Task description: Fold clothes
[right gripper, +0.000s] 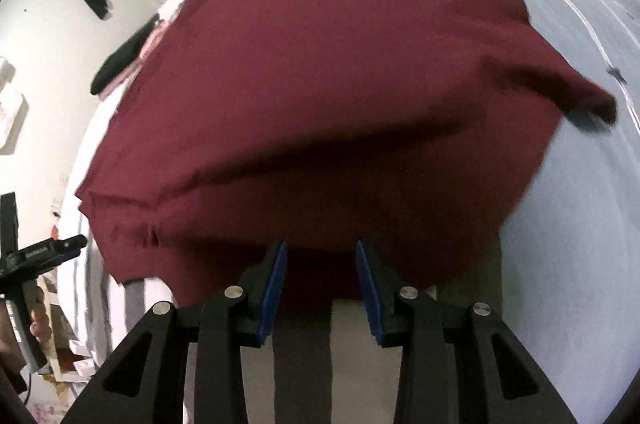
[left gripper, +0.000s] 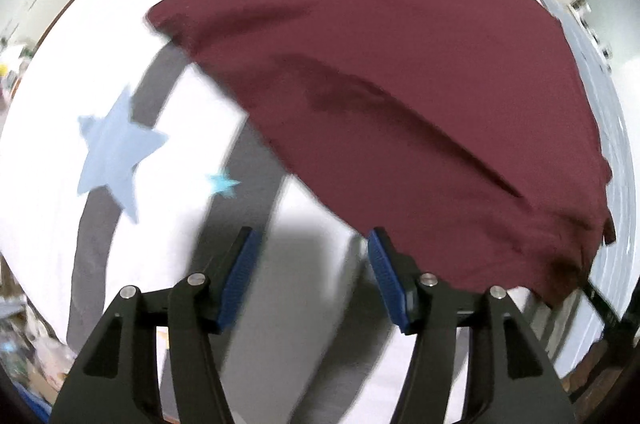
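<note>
A maroon shirt lies spread on a bed, partly folded, with a long crease across it; it also fills the right wrist view. My left gripper is open and empty, just left of the shirt's near edge, over the bedcover. My right gripper is open and empty, hovering at the shirt's near hem. One sleeve sticks out at the right. The left hand-held gripper shows at the left edge of the right wrist view.
The bedcover is white with grey stripes and a light blue star. A pale grey-blue sheet lies right of the shirt. A dark and pink garment lies at the bed's far edge. Clutter lies on the floor.
</note>
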### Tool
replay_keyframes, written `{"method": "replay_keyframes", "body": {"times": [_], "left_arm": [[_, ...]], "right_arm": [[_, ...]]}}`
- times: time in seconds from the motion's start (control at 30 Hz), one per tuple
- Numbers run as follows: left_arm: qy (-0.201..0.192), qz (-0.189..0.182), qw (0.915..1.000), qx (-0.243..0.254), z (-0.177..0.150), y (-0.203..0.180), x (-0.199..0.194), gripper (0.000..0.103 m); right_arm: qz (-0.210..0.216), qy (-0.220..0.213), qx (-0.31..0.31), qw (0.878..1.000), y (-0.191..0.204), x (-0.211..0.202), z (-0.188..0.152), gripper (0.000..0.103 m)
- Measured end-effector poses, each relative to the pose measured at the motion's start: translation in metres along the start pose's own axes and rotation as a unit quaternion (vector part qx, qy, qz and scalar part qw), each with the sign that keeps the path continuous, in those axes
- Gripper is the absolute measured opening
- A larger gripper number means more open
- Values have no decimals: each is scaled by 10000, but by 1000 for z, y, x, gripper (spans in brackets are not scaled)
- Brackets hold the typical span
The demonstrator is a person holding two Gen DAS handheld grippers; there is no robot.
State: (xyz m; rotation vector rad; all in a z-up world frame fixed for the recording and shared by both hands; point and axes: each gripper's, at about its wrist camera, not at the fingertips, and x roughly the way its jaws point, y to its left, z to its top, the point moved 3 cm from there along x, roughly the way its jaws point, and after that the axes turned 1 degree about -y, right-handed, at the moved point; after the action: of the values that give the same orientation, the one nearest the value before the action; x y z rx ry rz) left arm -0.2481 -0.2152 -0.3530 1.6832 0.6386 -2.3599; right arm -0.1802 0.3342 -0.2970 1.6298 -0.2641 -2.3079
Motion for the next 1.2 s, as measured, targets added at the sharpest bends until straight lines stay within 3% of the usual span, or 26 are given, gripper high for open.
{"method": "replay_keyframes", "body": {"times": [0.13, 0.2, 0.23, 0.37, 0.53, 0.57, 0.6, 0.63, 0.67, 0.7, 0.73, 0.77, 1.07, 1.2], "left_arm": [[-42, -99, 9993, -360, -13, 31, -1, 55], [-43, -252, 9987, -445, -15, 36, 3, 55], [-26, -249, 9990, -378, -16, 32, 7, 55], [-58, -256, 9996, -41, -22, 13, 13, 60], [34, -437, 9988, 239, -36, -7, 15, 60], [37, -420, 9987, 286, -37, -10, 15, 58], [39, -402, 9986, 331, -39, -13, 16, 49], [37, -332, 9989, 342, -39, -14, 17, 29], [25, -199, 9992, 341, -39, -13, 17, 17], [46, -135, 9995, 298, -38, -11, 18, 6], [85, -260, 9994, 213, -38, -8, 18, 4], [77, -292, 9994, 186, -38, -7, 16, 4], [-51, -325, 9984, 467, -72, -1, -35, 4], [147, -314, 9983, 468, -80, 6, -24, 4]], "right_arm": [[-189, 20, 237, 9995, -9, 2, -19, 37], [-92, 4, 567, 9984, -16, 2, -21, 41], [-32, -5, 739, 9973, -20, 2, -22, 46], [24, -183, 1106, 9937, -24, 3, -26, 48], [23, -312, 1072, 9937, -16, 12, -23, 52], [3, -313, 989, 9946, -15, 14, -22, 52], [6, -315, 930, 9952, -13, 16, -21, 52], [7, -322, 892, 9955, -13, 16, -21, 49], [-10, -334, 866, 9957, -15, 16, -21, 46], [-33, -348, 843, 9958, -16, 15, -22, 31], [-40, -349, 837, 9959, -15, 15, -22, 12], [-41, -346, 837, 9959, -13, 17, -22, 7], [47, -505, 801, 9955, -13, -25, -41, 3], [-2, -357, 760, 9965, -15, -25, -54, 3]]}}
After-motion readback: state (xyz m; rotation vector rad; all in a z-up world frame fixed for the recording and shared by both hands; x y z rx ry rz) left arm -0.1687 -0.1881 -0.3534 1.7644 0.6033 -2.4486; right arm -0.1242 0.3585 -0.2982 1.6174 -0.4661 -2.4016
